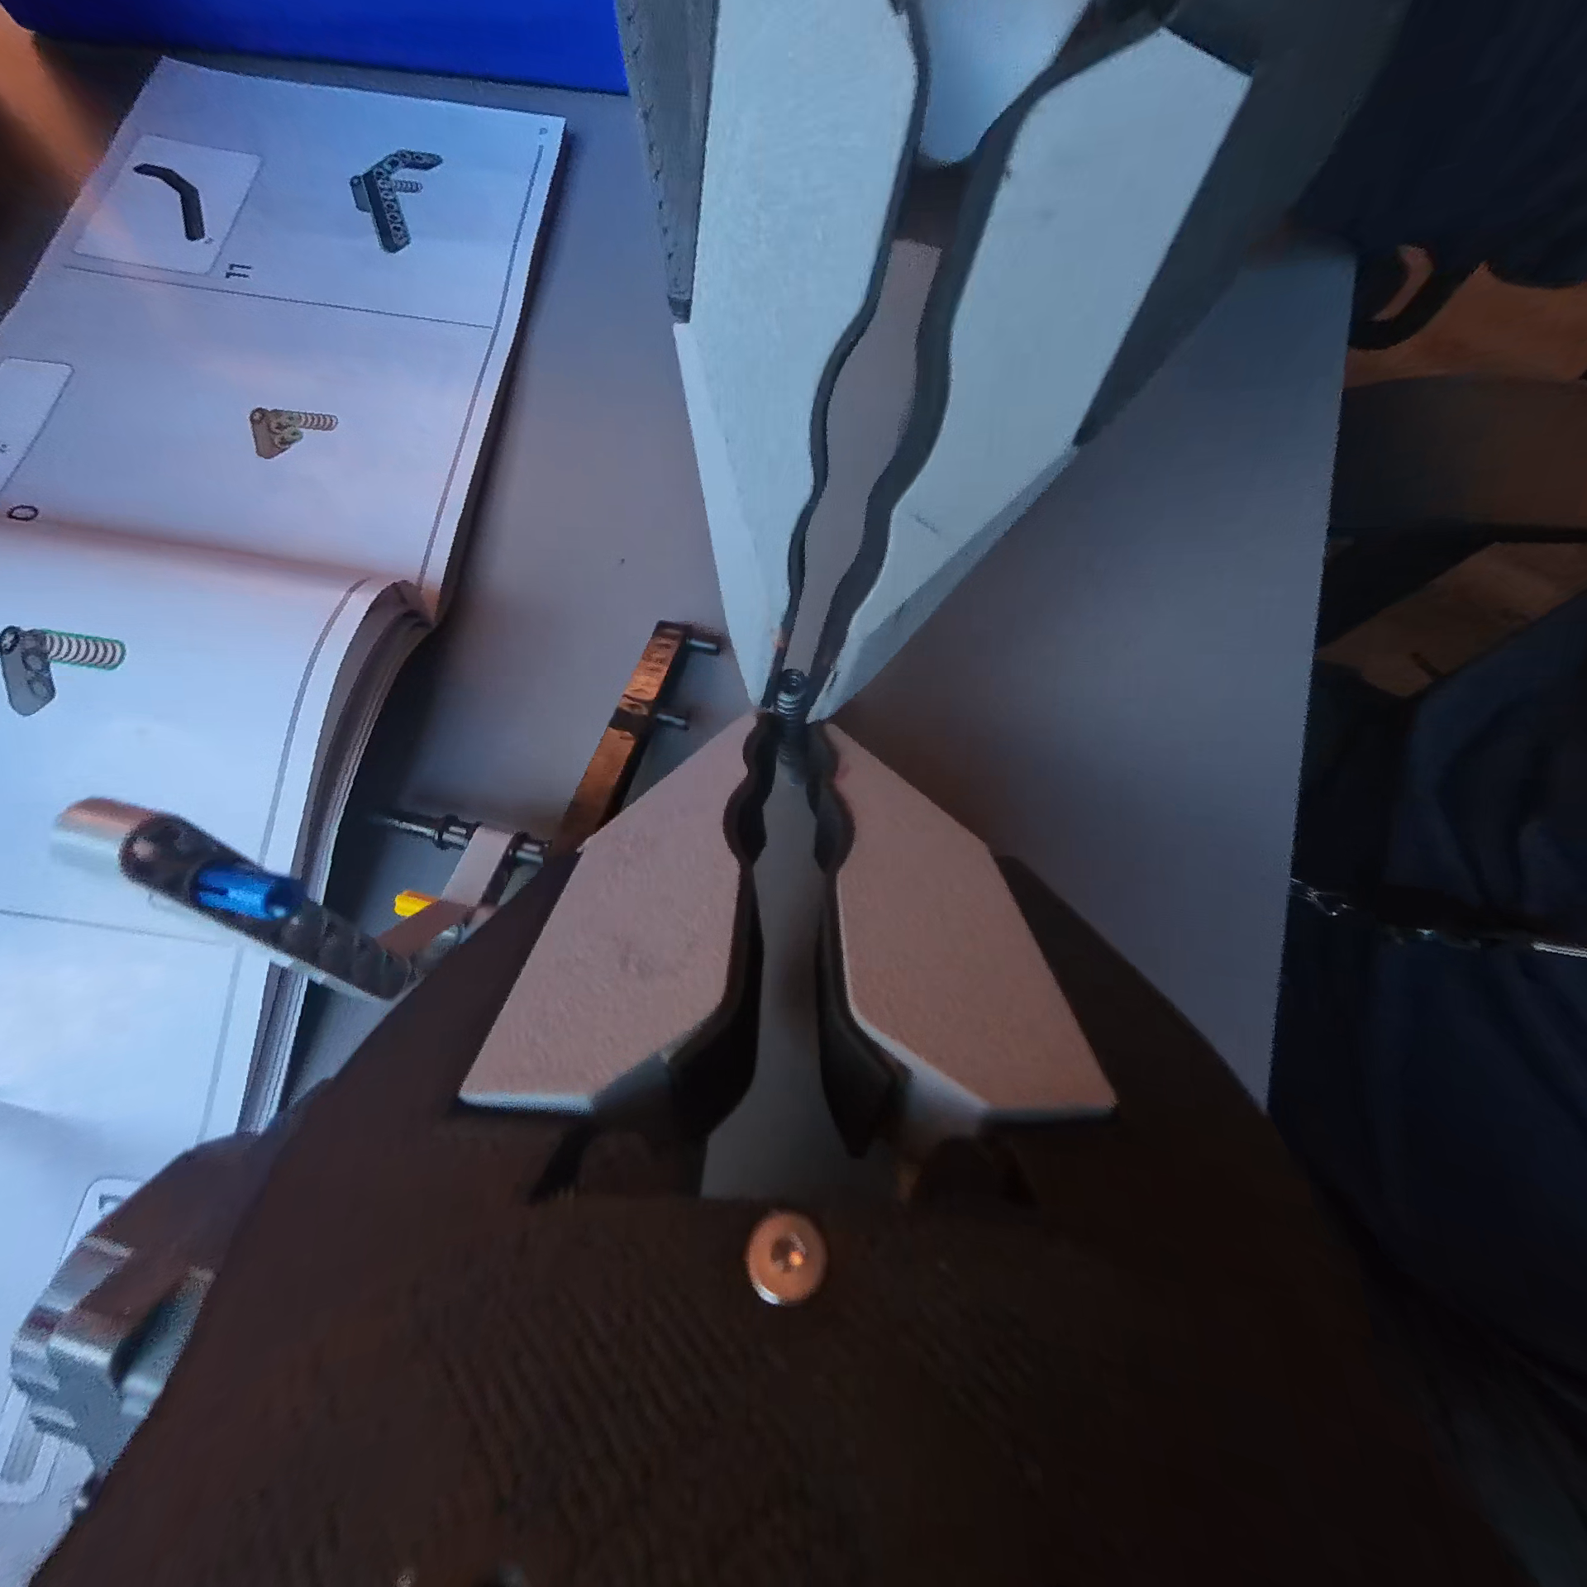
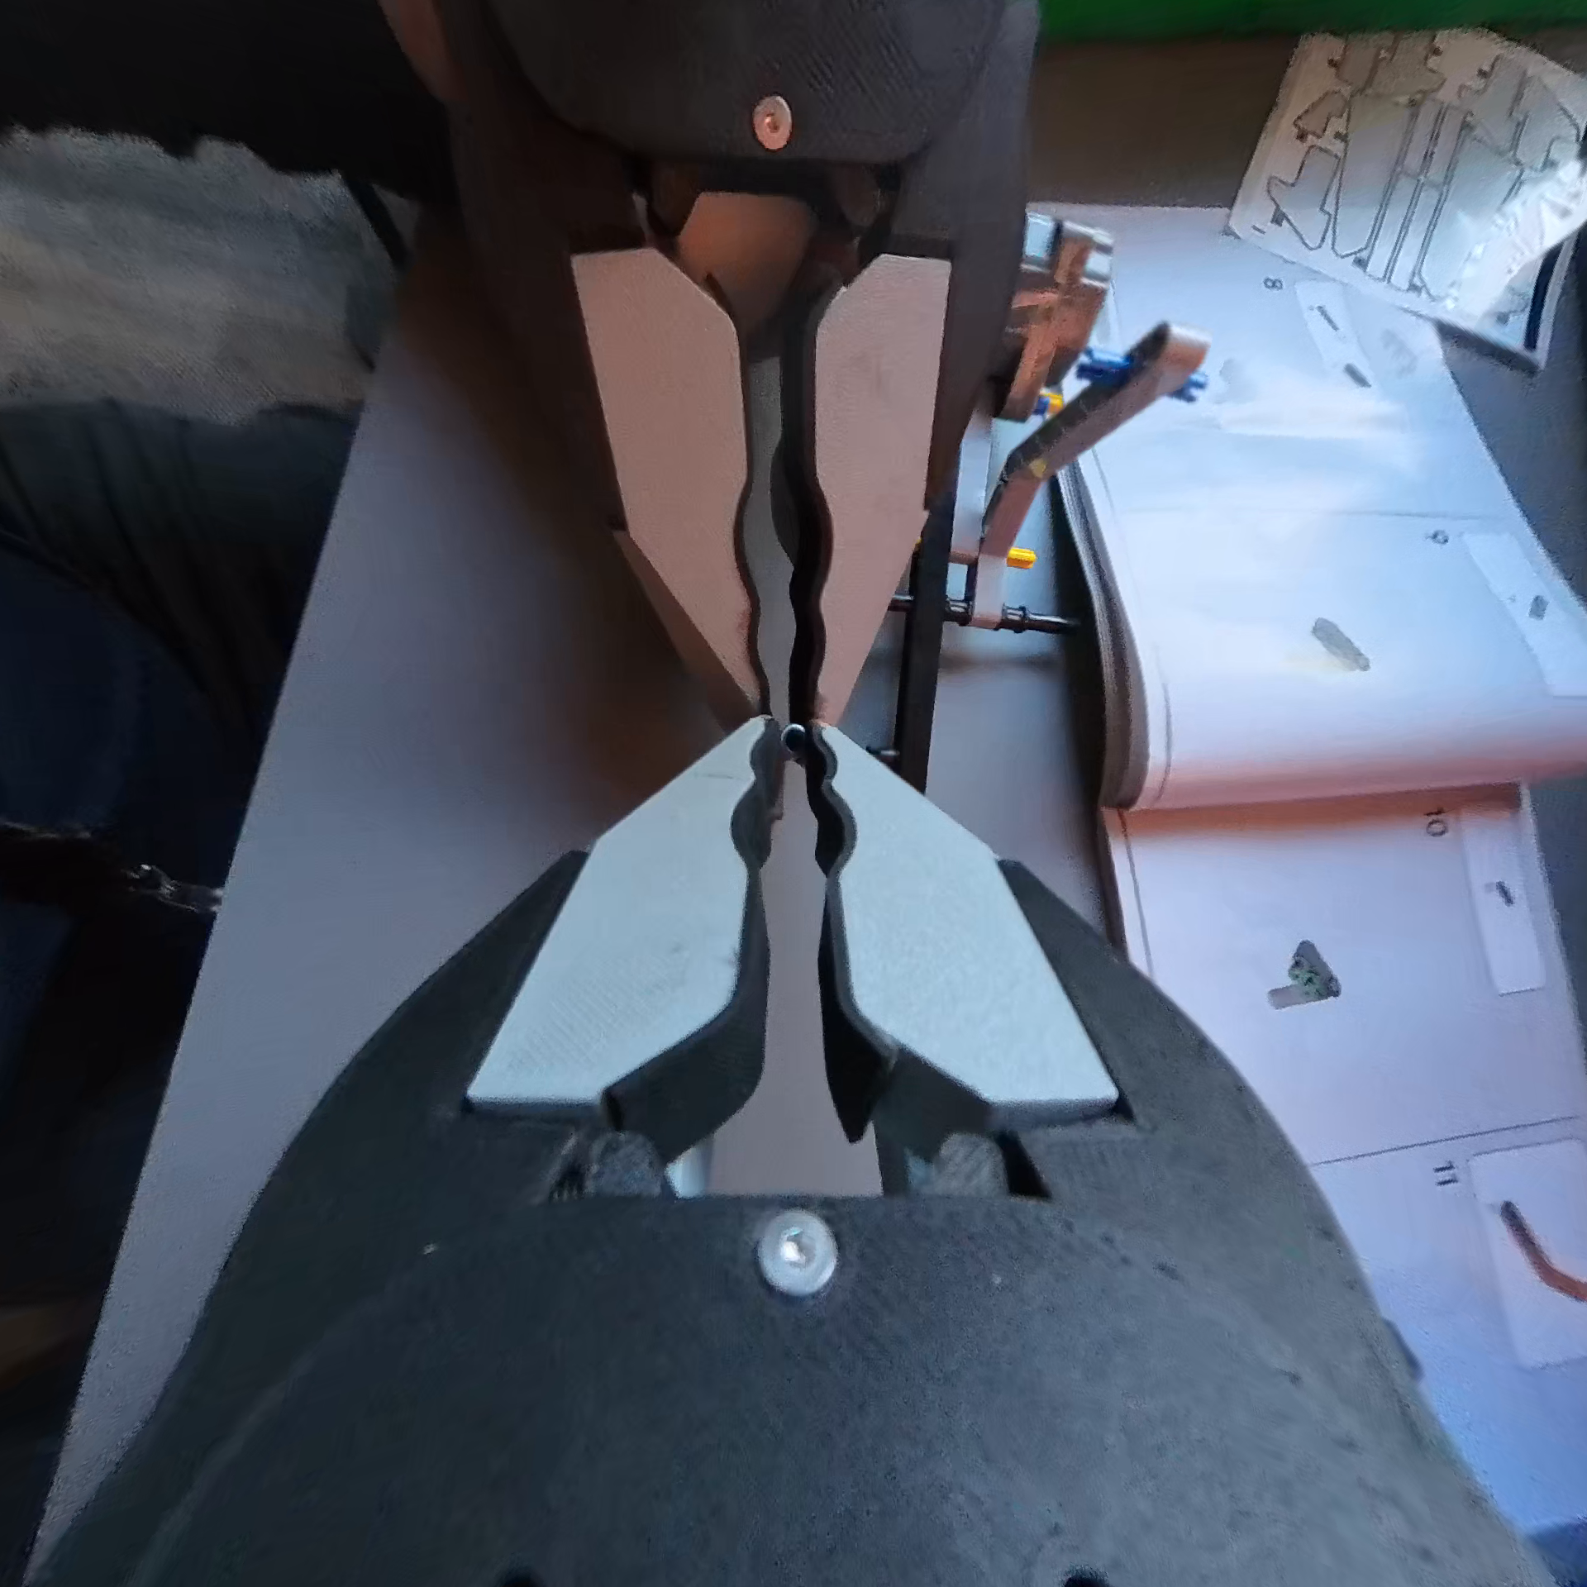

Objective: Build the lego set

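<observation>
A small dark ribbed piece [image 1: 791,721] is held tip to tip between both grippers, above the grey table [image 1: 1116,687]. My left gripper [image 1: 790,749] is shut on its near end. My right gripper [image 1: 795,680] comes in from the top of the left wrist view and is shut on its far end. In the right wrist view the piece [image 2: 793,736] shows as a dark round end between my right gripper [image 2: 794,745] and the left gripper [image 2: 788,702] opposite. A partly built model with a grey beam and blue pin [image 1: 245,893] and a black beam with pins [image 1: 637,730] lies beside the grippers.
An open instruction booklet [image 1: 215,515] lies left of the grippers, and it shows at the right in the right wrist view [image 2: 1331,601]. A crumpled clear bag with a printed sheet [image 2: 1417,146] lies beyond it. A grey part [image 1: 86,1340] lies on the booklet. The table edge [image 1: 1314,773] runs close by, with dark clothing past it. Less than 4 cm separates the two grippers' tips.
</observation>
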`<state>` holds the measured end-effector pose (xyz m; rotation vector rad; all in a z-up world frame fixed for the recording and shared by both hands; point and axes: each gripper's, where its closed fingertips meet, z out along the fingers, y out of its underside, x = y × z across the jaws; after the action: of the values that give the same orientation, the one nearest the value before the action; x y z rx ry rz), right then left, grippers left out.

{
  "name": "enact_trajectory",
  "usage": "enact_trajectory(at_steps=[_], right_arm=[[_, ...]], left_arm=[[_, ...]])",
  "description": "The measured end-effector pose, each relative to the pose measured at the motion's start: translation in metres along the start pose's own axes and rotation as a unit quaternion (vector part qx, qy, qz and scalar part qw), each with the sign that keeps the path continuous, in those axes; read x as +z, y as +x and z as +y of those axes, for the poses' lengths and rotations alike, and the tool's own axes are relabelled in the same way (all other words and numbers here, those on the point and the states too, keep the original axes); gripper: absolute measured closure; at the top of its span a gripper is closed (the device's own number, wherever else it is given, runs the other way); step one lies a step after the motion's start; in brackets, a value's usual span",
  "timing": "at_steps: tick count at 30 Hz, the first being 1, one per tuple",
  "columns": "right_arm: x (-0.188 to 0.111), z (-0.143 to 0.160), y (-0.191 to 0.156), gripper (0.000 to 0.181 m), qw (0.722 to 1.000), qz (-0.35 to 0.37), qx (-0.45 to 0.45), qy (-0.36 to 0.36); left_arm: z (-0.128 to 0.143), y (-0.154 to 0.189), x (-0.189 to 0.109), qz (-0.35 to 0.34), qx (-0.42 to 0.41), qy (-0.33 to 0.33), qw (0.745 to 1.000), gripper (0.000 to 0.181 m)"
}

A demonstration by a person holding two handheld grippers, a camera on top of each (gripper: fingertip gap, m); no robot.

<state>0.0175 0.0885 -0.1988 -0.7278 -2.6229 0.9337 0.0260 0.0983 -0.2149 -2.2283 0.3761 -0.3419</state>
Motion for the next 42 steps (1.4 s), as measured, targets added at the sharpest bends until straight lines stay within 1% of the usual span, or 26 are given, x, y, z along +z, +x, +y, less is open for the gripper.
enact_trajectory(at_steps=[8, 11, 14, 16, 17, 21, 24, 28, 32, 36, 42], right_arm=[[0.005, -0.003, 0.001, 0.178, 0.998, 0.011, -0.027, -0.057], [0.009, -0.006, 0.002, 0.178, 0.999, 0.005, -0.024, -0.048], [0.011, -0.006, 0.002, 0.177, 0.998, 0.005, -0.026, -0.063], [0.012, -0.010, -0.001, 0.177, 0.997, 0.004, -0.038, -0.068], [0.013, -0.013, -0.003, 0.177, 0.997, 0.002, -0.041, -0.068], [0.018, -0.018, -0.004, 0.177, 0.996, 0.006, -0.051, -0.070], [0.017, -0.019, -0.007, 0.177, 0.998, -0.001, -0.039, -0.048], [0.015, -0.018, -0.008, 0.177, 1.000, -0.009, -0.019, -0.002], [0.011, -0.014, -0.006, 0.177, 0.999, -0.019, 0.009, 0.025], [0.007, -0.009, -0.004, 0.177, 0.999, -0.025, 0.027, 0.036], [0.003, -0.004, -0.006, 0.177, 0.998, -0.038, 0.036, 0.042]], left_arm=[[0.004, -0.001, -0.004, 0.006, -0.021, -0.003, 1.000, 0.175], [0.006, -0.002, -0.008, 0.011, -0.038, -0.002, 0.999, 0.175], [0.011, 0.000, -0.015, 0.012, -0.026, -0.001, 1.000, 0.172], [0.016, -0.005, -0.021, -0.015, -0.007, -0.004, 1.000, 0.178], [0.018, -0.009, -0.023, -0.031, 0.003, -0.005, 0.999, 0.177], [0.023, -0.003, -0.017, -0.016, 0.010, -0.030, 0.999, 0.174], [0.021, 0.004, -0.014, -0.002, 0.014, -0.028, 1.000, 0.173], [0.021, 0.003, -0.014, 0.006, -0.001, -0.029, 1.000, 0.168], [0.016, 0.002, -0.009, 0.005, 0.010, -0.026, 1.000, 0.174], [0.012, 0.002, 0.000, 0.015, 0.017, -0.034, 0.999, 0.175], [0.012, 0.005, 0.001, 0.031, 0.013, -0.037, 0.999, 0.175]])
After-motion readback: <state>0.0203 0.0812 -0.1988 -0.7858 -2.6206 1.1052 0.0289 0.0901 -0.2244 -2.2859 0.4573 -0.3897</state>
